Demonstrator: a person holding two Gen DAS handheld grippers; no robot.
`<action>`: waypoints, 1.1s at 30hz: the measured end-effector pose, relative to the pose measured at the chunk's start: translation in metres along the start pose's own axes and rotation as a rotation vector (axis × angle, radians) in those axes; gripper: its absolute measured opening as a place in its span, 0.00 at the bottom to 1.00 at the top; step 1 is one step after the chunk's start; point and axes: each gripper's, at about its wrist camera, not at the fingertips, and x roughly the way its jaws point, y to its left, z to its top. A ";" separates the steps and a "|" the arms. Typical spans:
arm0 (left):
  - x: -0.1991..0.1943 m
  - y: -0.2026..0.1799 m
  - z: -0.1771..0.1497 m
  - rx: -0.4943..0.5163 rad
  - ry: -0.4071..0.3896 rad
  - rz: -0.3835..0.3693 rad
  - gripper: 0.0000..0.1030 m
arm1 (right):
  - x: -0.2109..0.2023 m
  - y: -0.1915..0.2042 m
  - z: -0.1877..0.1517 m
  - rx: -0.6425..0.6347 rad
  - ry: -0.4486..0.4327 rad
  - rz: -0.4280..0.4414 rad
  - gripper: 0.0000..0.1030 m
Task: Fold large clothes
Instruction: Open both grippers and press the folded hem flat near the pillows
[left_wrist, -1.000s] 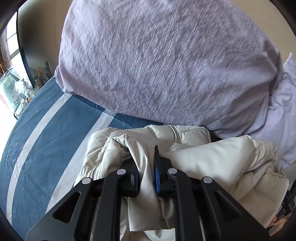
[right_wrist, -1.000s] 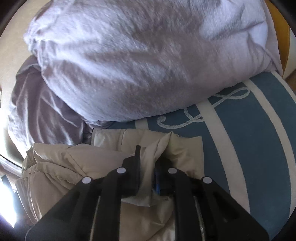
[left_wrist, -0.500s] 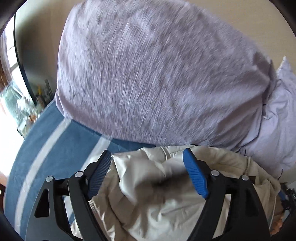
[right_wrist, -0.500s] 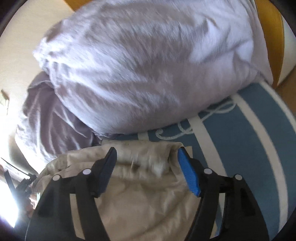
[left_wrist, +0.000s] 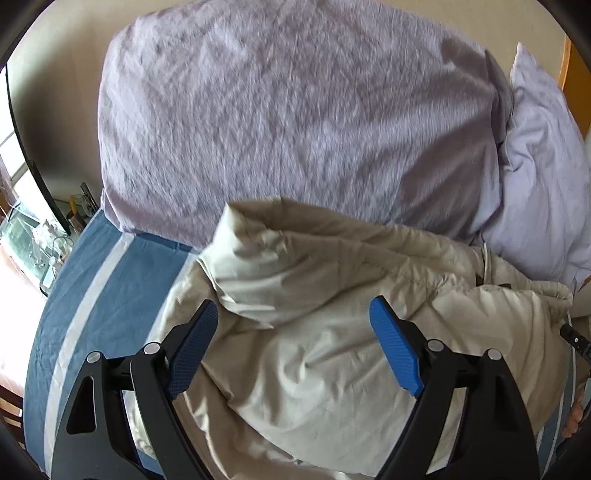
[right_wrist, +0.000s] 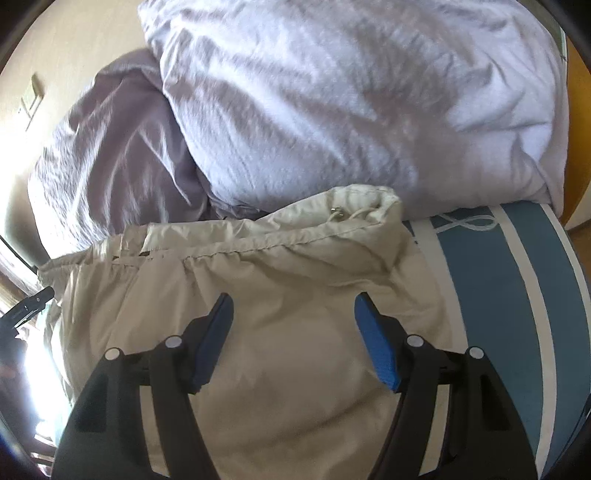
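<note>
On top of the blue bedcover with white stripes lies the crumpled cream-coloured padded jacket of smooth quilted fabric, bunched into soft folds with nothing pinching it. Both hand-held tools hang over the jacket. The left gripper, black with blue textured pads, is released: its jaws are opening, and although a raised fold of the jacket sits between them, neither pad presses on the cloth. A thick rolled edge of the jacket rises just beyond the left gripper's fingertips, towards the large lilac-grey pillow of crinkled cotton that leans behind the jacket and touches its far edge. A paler lilac pillow stands to the right of that one, also against the jacket's far side.

From the right wrist view the jacket shows a gathered seam running across it and a drawstring hem with a small metal eyelet at its far edge, tucked under the pale pillow. The right gripper is let go as well, its jaws parted wide above flat jacket fabric and gripping nothing. To the right of the jacket the bedcover is bare, with a white looping pattern on it near the pillow. At the jacket's left end, the tip of the other tool is dimly visible.
</note>
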 end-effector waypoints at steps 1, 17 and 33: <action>0.002 -0.001 0.000 -0.001 0.002 0.000 0.82 | 0.002 0.002 0.001 -0.007 -0.001 -0.005 0.66; 0.038 -0.019 -0.016 0.033 -0.004 0.076 0.83 | 0.046 0.011 -0.001 -0.102 0.051 -0.123 0.65; 0.080 -0.011 -0.005 0.006 0.004 0.157 0.89 | 0.085 0.002 0.012 -0.098 0.058 -0.166 0.69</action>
